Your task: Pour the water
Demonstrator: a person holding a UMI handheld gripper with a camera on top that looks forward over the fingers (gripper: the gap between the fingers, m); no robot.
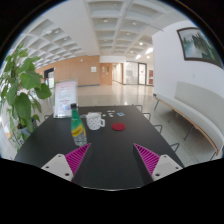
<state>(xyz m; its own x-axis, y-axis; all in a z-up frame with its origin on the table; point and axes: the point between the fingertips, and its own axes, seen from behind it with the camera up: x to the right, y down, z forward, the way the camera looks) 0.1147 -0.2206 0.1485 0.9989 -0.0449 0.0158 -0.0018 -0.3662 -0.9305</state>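
Observation:
A green bottle (76,124) with a yellow cap stands upright on the dark table (110,150), left of centre and beyond my left finger. A white mug (95,121) stands just right of the bottle, further back. My gripper (112,160) is open and empty, its two fingers with magenta pads (147,156) wide apart above the near part of the table. The bottle and mug are well ahead of the fingers.
A small red thing (118,127) lies on the table right of the mug. A white sign (65,99) stands at the table's far left. A leafy plant (22,85) is on the left, a white bench (195,115) along the right wall.

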